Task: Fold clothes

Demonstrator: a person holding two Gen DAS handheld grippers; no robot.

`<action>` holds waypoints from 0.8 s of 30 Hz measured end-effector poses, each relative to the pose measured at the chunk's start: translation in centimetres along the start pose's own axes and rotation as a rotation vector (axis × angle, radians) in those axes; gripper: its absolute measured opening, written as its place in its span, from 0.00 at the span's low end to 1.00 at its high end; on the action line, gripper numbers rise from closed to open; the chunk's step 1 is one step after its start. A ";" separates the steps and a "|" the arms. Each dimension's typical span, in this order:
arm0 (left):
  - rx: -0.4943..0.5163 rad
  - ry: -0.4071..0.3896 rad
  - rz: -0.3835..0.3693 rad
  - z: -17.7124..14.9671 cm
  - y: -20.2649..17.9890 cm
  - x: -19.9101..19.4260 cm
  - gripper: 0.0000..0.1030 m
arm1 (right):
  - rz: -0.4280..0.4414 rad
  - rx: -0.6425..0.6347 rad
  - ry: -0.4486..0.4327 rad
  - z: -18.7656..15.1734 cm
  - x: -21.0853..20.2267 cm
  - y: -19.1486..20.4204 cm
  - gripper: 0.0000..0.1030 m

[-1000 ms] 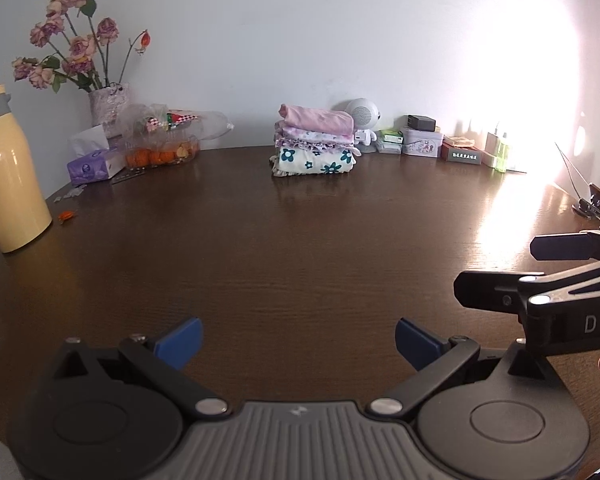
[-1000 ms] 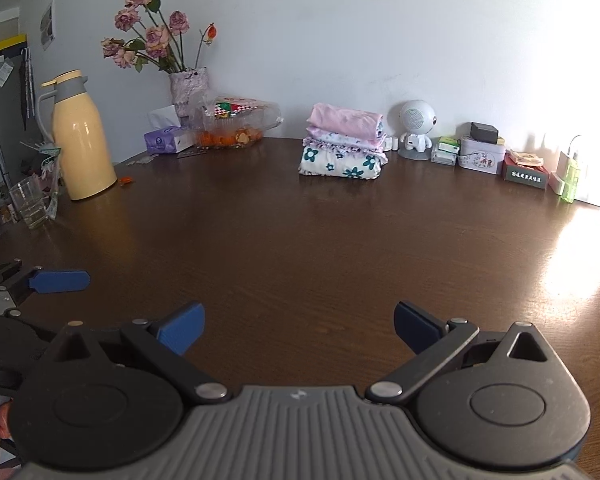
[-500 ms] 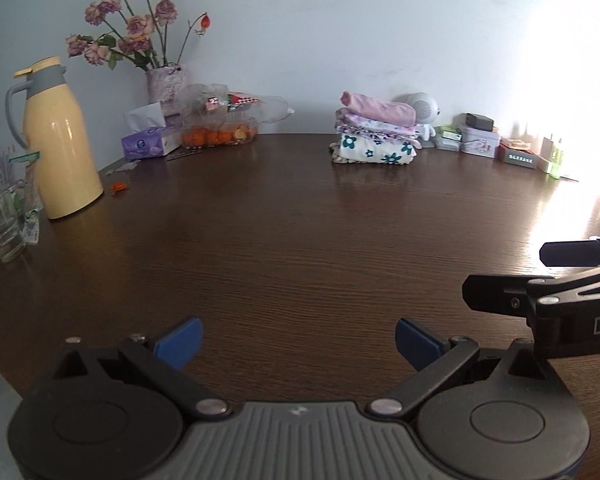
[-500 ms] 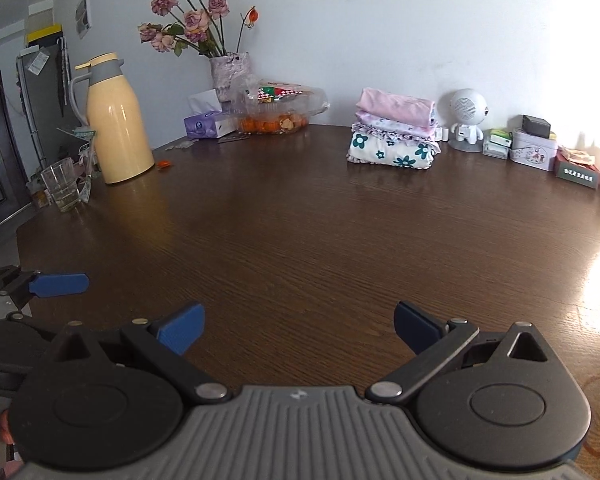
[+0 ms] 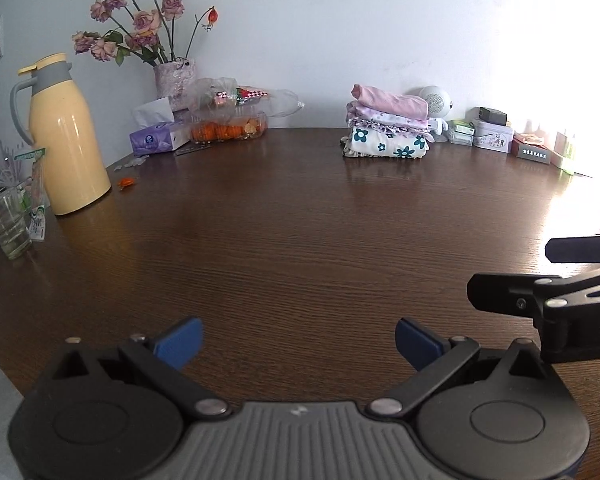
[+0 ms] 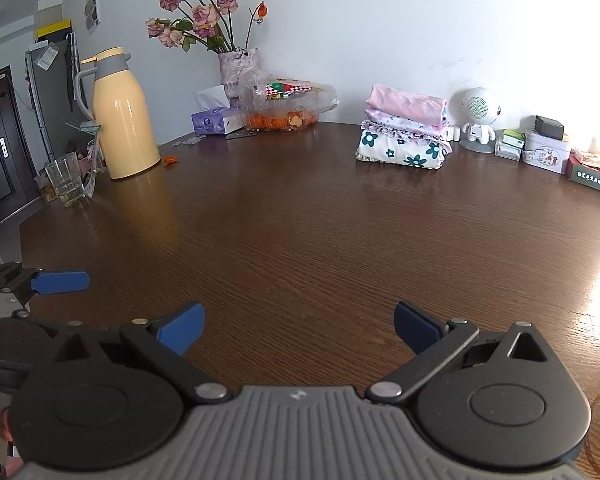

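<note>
Nearest: left gripper and right gripper, both w/ fingers spread wide, grasping nothing, above bare counter. No loose garment in view. Far side by the wall: folded clothes, three stacked, so folding looks done or between items. Left: glass, contents unclear; clear tub w/ orange fruit, tissue box.
</note>
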State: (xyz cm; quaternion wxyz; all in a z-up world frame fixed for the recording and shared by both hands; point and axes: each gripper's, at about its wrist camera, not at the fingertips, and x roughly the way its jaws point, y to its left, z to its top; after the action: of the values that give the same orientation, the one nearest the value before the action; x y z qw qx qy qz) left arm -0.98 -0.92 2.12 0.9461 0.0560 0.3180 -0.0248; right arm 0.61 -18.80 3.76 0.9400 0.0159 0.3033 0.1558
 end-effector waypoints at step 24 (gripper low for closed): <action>0.008 0.004 0.003 0.0 -0.1 0.4 1.00 | 0.002 0.001 0.009 0.0 0.3 0.1 1.00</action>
State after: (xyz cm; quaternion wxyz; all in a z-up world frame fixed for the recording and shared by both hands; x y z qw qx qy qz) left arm -0.64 -1.01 1.87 0.9453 0.0601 0.3197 -0.0246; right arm 0.78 -18.57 3.59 0.9385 0.0161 0.3075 0.1565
